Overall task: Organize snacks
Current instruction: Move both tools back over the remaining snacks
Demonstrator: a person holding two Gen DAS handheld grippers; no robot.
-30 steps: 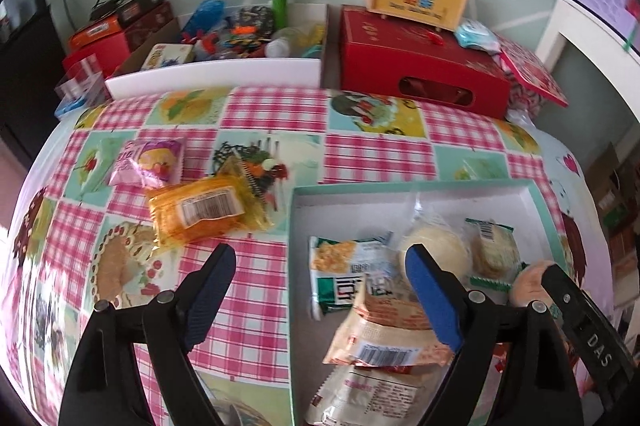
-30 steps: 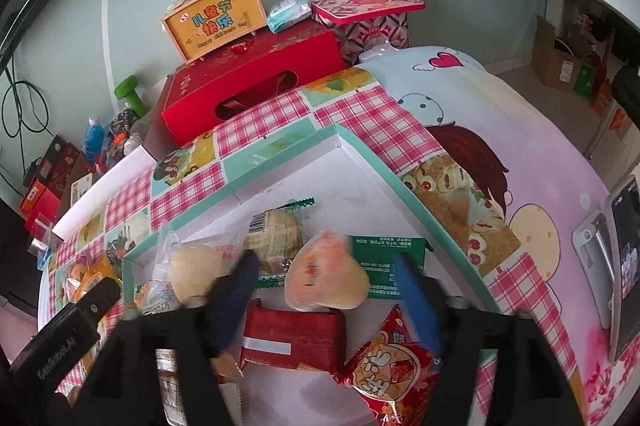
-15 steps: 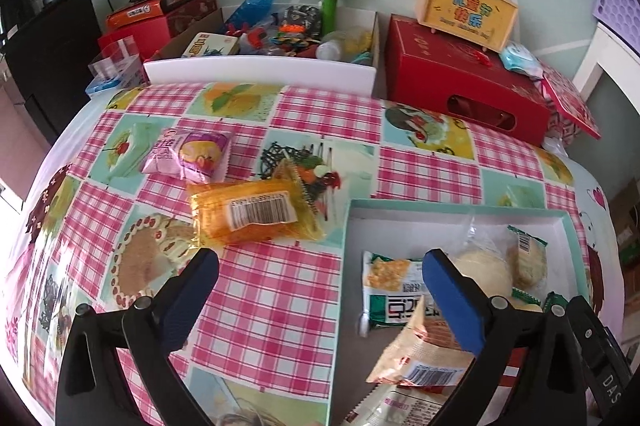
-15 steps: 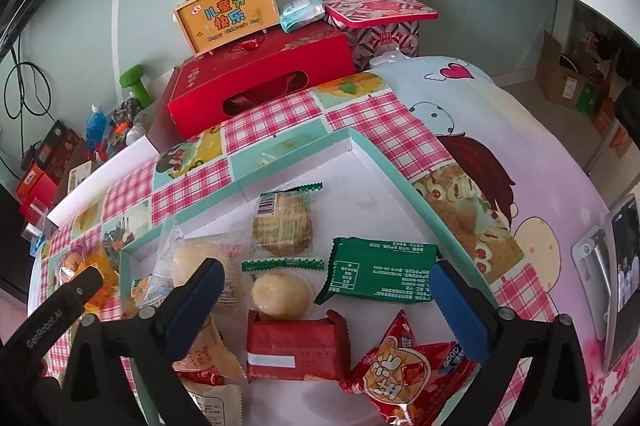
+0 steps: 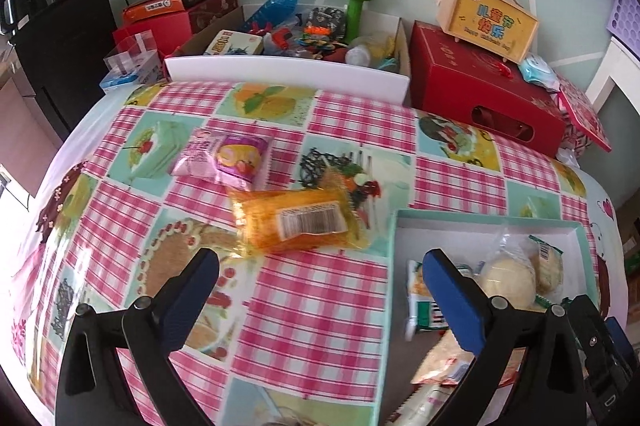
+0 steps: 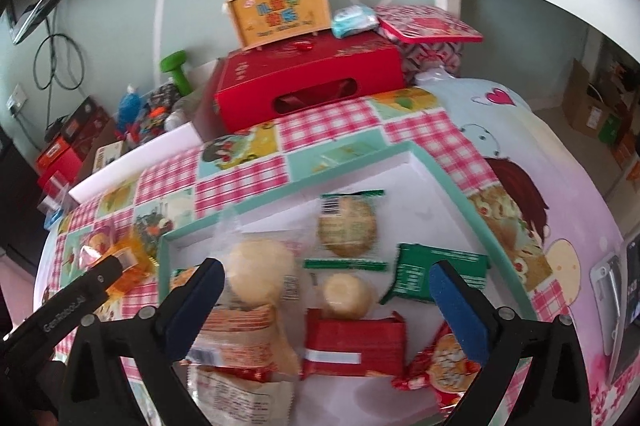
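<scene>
1. I am holding my left gripper (image 5: 316,278) spread wide and empty above the checked cloth, its blue pads pointing toward the orange transparent snack packet with a barcode label (image 5: 298,224).
2. My right gripper (image 6: 324,290) is also gaping wide, gripping nothing, hovering over the snacks lying in the shallow white tray with a mint-green rim (image 6: 452,182).
3. For a clean pick, I am judging it best to straddle the orange packet across its short width, descend low, and close gently so the crinkly wrapper does not slip.
4. A pink and purple snack pouch (image 5: 224,156) is lying just beyond it, awaiting its turn.
5. The pink-checked, picture-printed tablecloth (image 5: 320,306) is looking glossy; a red gift box (image 5: 476,90) and a cluttered white box (image 5: 288,74) are standing along the pale green wall.
</scene>
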